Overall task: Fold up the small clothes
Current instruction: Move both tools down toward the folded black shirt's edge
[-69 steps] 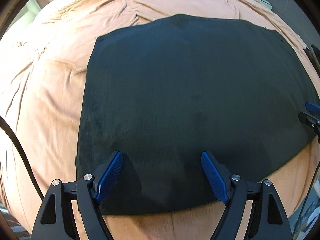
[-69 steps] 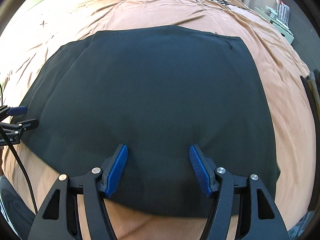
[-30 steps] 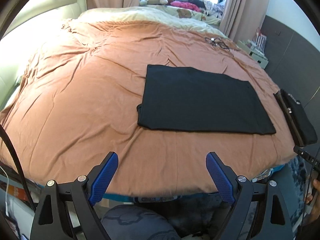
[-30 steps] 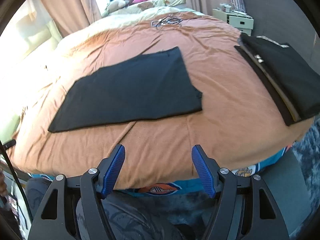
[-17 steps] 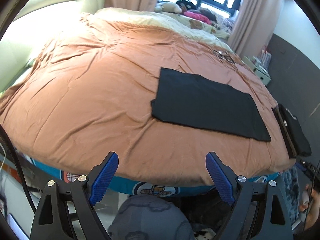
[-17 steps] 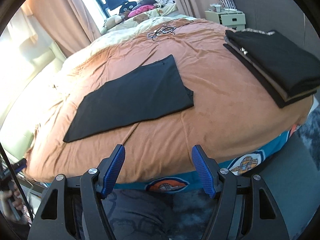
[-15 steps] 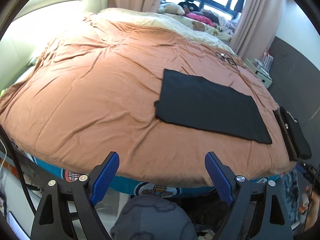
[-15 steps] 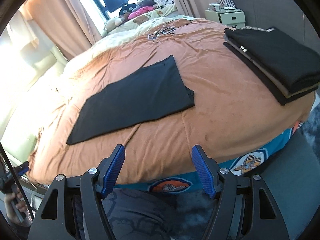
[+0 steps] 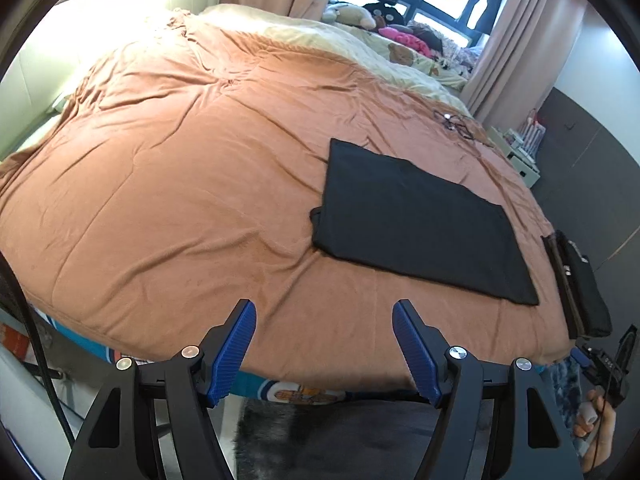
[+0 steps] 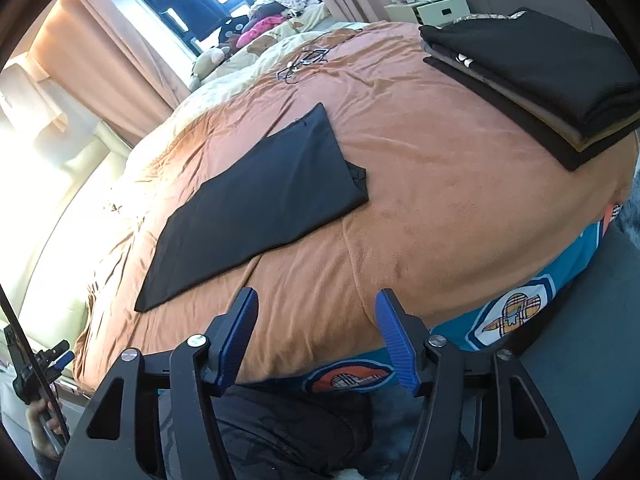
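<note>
Black garment (image 9: 420, 220) lies folded flat on your bed (image 9: 180, 184); both your left gripper (image 9: 323, 350) and right gripper (image 10: 315, 334) are closing on nothing.

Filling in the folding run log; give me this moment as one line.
left gripper: closing, empty | right gripper: closing, empty | black garment: flat on bed | folded stack: bed corner
</note>
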Demonstrator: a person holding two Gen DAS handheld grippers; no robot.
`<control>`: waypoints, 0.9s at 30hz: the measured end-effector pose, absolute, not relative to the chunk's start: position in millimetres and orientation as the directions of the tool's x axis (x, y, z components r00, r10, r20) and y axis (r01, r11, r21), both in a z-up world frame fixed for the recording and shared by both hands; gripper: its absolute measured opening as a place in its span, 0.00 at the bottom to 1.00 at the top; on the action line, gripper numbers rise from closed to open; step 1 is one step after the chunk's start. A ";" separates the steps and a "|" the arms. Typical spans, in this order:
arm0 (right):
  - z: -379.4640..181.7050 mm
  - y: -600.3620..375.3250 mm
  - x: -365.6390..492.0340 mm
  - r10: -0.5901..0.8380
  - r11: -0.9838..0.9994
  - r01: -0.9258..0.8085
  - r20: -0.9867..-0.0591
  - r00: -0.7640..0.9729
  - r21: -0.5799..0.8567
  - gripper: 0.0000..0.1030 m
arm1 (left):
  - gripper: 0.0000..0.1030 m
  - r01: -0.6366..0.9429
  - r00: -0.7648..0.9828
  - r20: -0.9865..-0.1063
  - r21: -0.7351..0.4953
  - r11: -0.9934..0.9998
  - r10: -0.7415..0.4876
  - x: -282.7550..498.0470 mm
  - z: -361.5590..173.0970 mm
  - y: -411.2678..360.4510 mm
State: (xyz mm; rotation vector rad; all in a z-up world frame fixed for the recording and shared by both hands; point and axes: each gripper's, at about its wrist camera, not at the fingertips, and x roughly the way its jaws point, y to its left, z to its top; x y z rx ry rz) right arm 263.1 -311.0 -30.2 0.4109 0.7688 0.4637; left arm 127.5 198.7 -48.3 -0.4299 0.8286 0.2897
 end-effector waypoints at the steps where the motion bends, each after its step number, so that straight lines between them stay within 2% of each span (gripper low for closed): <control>1: -29.4 -308.9 267.4 0.540 0.822 -0.250 -0.561 0.627 0.511 0.56 | 0.70 -0.419 0.635 -0.769 -0.259 0.870 0.077 133.4 -52.3 202.2; 4: -28.9 -306.4 276.7 0.554 0.810 -0.258 -0.544 0.630 0.526 0.56 | 0.70 -0.430 0.627 -0.778 -0.297 0.852 0.045 146.3 -59.8 210.6; 8: -37.5 -302.2 298.6 0.565 0.801 -0.258 -0.539 0.624 0.540 0.56 | 0.70 -0.432 0.609 -0.792 -0.280 0.857 0.048 166.9 -69.5 212.0; 10: -44.4 -299.7 313.8 0.578 0.790 -0.253 -0.541 0.611 0.559 0.47 | 0.67 -0.432 0.602 -0.798 -0.297 0.851 0.027 178.0 -76.7 215.1; 15: -60.4 -290.9 350.0 0.608 0.762 -0.233 -0.542 0.580 0.604 0.42 | 0.63 -0.441 0.558 -0.830 -0.294 0.848 0.003 205.2 -94.7 225.2; 23: -80.9 -286.0 395.8 0.603 0.756 -0.175 -0.566 0.563 0.631 0.41 | 0.58 -0.453 0.509 -0.860 -0.311 0.836 -0.044 241.9 -123.2 237.7; 25: -86.1 -285.3 406.0 0.606 0.751 -0.164 -0.568 0.557 0.640 0.41 | 0.52 -0.456 0.500 -0.864 -0.316 0.832 -0.054 249.3 -130.3 240.2; 27: -90.1 -284.0 413.3 0.609 0.747 -0.157 -0.570 0.551 0.646 0.41 | 0.50 -0.467 0.488 -0.870 -0.321 0.824 -0.062 256.9 -138.1 244.4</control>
